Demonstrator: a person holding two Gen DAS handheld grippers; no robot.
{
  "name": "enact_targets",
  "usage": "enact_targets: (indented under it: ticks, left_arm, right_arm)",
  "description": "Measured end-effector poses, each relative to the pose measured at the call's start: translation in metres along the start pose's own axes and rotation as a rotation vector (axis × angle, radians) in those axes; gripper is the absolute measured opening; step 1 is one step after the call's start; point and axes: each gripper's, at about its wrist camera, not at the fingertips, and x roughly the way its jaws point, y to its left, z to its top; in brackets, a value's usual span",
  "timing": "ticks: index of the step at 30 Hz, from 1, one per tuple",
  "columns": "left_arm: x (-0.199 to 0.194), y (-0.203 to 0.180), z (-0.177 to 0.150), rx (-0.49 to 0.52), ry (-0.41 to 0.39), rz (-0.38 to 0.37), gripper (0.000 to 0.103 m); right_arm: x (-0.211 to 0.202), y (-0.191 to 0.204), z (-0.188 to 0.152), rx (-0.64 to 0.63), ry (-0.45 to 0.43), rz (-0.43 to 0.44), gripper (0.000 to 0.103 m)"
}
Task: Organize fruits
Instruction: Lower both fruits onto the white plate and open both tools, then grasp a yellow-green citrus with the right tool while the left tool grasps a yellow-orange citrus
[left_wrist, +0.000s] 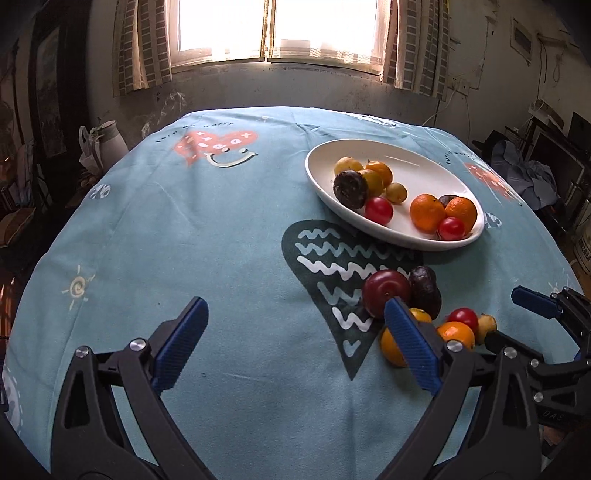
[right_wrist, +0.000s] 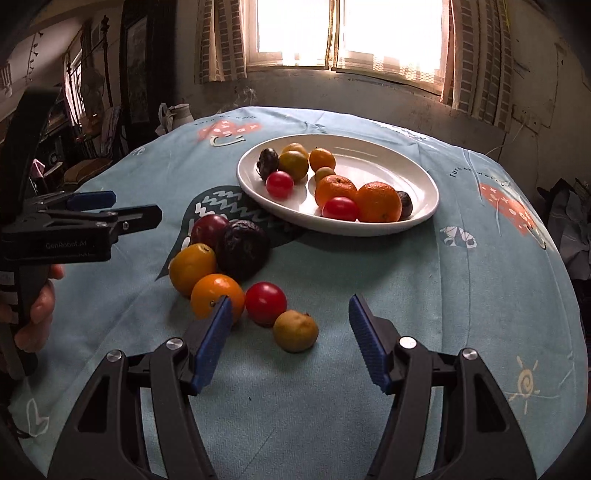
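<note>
A white oval plate (right_wrist: 417, 173) holds several fruits: oranges (right_wrist: 378, 202), red tomatoes (right_wrist: 340, 209), small yellow fruits and dark passion fruits; it also shows in the left wrist view (left_wrist: 417, 166). Loose fruits lie on the cloth in front of it: a red plum (right_wrist: 208, 230), a dark passion fruit (right_wrist: 242, 249), two oranges (right_wrist: 216, 295), a red tomato (right_wrist: 265, 302) and a small yellow fruit (right_wrist: 295, 331). My right gripper (right_wrist: 290, 336) is open, its fingers either side of the small yellow fruit. My left gripper (left_wrist: 295, 343) is open and empty, left of the loose fruits (left_wrist: 388, 291).
The table wears a light blue cloth (left_wrist: 221, 240) with heart prints. A white jug (left_wrist: 110, 142) stands beyond the far left edge. A window (right_wrist: 351, 33) is behind. The left gripper's body (right_wrist: 74, 229) shows at the left of the right wrist view.
</note>
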Motion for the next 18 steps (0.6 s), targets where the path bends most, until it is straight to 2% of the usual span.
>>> enact_targets:
  ticks: [5, 8, 12, 18]
  left_arm:
    - [0.004, 0.011, -0.001, -0.061, 0.042, -0.064, 0.099]
    - [0.004, 0.009, -0.001, -0.061, 0.04, -0.059, 0.099]
    - [0.001, 0.006, -0.002, -0.052, 0.031, -0.063, 0.099]
    - [0.001, 0.006, -0.002, -0.054, 0.035, -0.07, 0.099]
  right_arm:
    - [0.004, -0.002, -0.003, 0.004, 0.027, -0.005, 0.065]
    - [0.008, -0.004, -0.005, 0.015, 0.056, -0.005, 0.065]
    - [0.015, -0.008, -0.007, 0.039, 0.097, 0.016, 0.054]
    - [0.019, -0.007, -0.01, 0.049, 0.108, 0.047, 0.044]
